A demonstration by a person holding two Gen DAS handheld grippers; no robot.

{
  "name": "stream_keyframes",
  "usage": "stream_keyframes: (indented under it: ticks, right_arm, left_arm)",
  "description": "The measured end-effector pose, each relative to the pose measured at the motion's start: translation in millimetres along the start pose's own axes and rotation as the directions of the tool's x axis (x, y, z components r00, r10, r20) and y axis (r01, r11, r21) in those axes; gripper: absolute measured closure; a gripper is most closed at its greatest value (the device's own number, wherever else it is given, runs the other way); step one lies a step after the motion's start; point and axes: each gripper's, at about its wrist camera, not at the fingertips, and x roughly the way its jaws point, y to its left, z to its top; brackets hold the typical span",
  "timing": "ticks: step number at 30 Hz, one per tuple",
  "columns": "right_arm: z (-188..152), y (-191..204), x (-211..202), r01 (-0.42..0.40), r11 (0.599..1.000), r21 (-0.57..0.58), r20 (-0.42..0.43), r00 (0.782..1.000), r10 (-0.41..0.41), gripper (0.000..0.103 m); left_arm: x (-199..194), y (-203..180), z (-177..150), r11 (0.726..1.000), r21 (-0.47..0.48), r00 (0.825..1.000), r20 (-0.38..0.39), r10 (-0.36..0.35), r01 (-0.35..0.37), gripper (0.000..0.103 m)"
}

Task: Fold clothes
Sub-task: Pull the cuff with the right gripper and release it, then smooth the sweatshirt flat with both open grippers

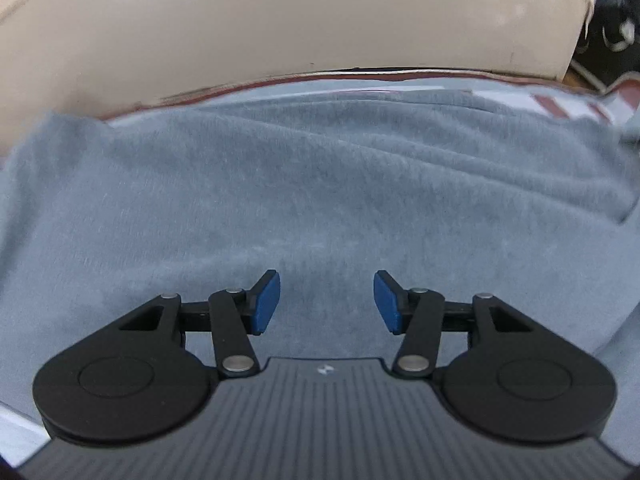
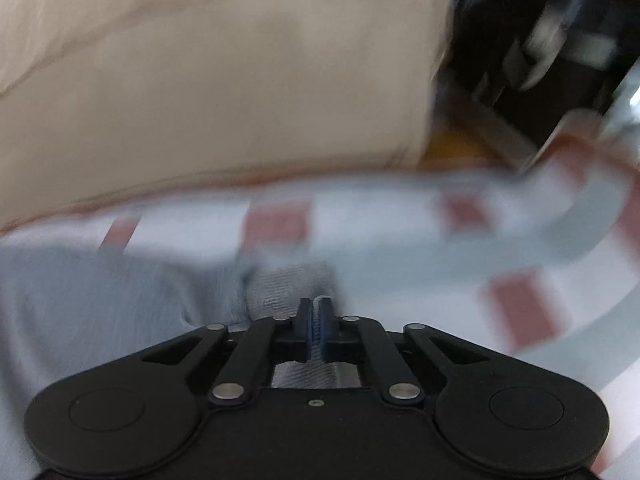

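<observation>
- The left gripper [image 1: 327, 302] hangs just over the grey-blue garment [image 1: 304, 200], its two blue pads [image 1: 265, 303] spread wide with bare cloth showing in the gap and nothing caught between them.
- Whether the left gripper's tips touch the cloth cannot be told from the left wrist view.
- The garment fills most of the left wrist view, lying spread out, soft and fuzzy in texture, with long shallow wrinkles running across its far half and a raised fold at the right side.
- Beyond the garment's far edge a thin strip of the checked cloth [image 1: 560, 105] in red and white shows, with a dark reddish tabletop [image 1: 240, 86] edge along it.
- Behind that edge stands a large beige box-like surface [image 1: 280, 20], and dark blurred clutter sits in the far right corner.
- The right gripper [image 2: 316, 328] is pressed together on a ribbed, lighter grey edge of the garment [image 2: 288, 284], a sliver of the fabric showing between the blue pads [image 2: 306, 330] and more of it under the fingers.
- From that pinch the garment trails away to the left in the right wrist view, lying on the checked cloth [image 2: 520, 312].
- The right wrist view is heavily blurred; a pale band of fabric curves off to the right, too smeared to identify.
- The same beige surface [image 2: 220, 80] rises behind.
</observation>
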Motion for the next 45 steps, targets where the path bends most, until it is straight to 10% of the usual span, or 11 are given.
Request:
stream_keyframes:
  ticks: [6,12,15,24,26,31,34,36,38,41,45]
  right_arm:
    - [51.1,-35.7,15.3,0.251,0.965,0.074,0.14,0.956,-0.259,0.103]
    - [59.1,-76.4,35.0,-0.045,0.974,0.224,-0.077,0.995,0.063,0.085]
    - [49.9,-72.8,36.1,-0.187,0.956,0.228,-0.125,0.968,0.219,0.044]
    - [14.0,-56.5,57.9,-0.226,0.953,0.204,-0.254,0.928,0.274,0.036]
    - [3.0,-45.4,62.4,-0.234,0.962,0.137,-0.231,0.937,0.261,0.036]
    - [9.4,-11.8,32.6,-0.124,0.976,-0.18,-0.068,0.991,0.113,0.101]
    - [18.0,-17.0,17.7,0.019,0.992,-0.121,0.065,0.998,-0.012,0.101]
    - [12.8,-11.2,42.1,0.062,0.988,-0.144,-0.058,0.996,-0.071,0.098]
    - [5.8,8.4,55.9,0.115,0.962,-0.248,-0.15,0.976,-0.155,0.082]
    - [8.3,56.2,26.7,0.252,0.871,-0.422,-0.036,0.955,-0.294,0.052]
    - [28.8,116.1,-42.1,0.015,0.861,-0.509,-0.009,1.0,-0.023,0.051]
  left_arm:
    - [-5.7,19.8,13.2,0.993,-0.103,0.997,0.044,0.061,-0.056,0.051]
    - [-5.0,33.8,-4.0,0.99,-0.112,0.996,-0.012,0.087,-0.088,0.051]
    - [0.0,40.1,-13.3,0.987,-0.144,0.997,-0.047,0.067,-0.073,0.051]
    - [6.5,48.8,-18.0,0.982,-0.155,0.992,-0.086,0.097,-0.109,0.051]
    - [6.1,50.7,-19.4,0.981,-0.153,0.991,-0.087,0.104,-0.117,0.05]
    - [1.9,55.7,-20.6,0.978,-0.144,0.986,-0.088,0.139,-0.151,0.05]
    - [-4.0,63.7,-21.9,0.97,-0.159,0.982,-0.068,0.174,-0.183,0.05]
    - [-7.8,72.5,-24.0,0.958,-0.193,0.976,-0.072,0.204,-0.214,0.05]
    - [-17.7,84.7,-27.9,0.939,-0.242,0.97,-0.079,0.231,-0.244,0.05]
    - [-38.7,107.5,-37.6,0.909,-0.332,0.968,-0.089,0.234,-0.251,0.05]
    - [-63.7,140.2,-60.5,0.843,-0.498,0.978,-0.141,0.151,-0.202,0.05]
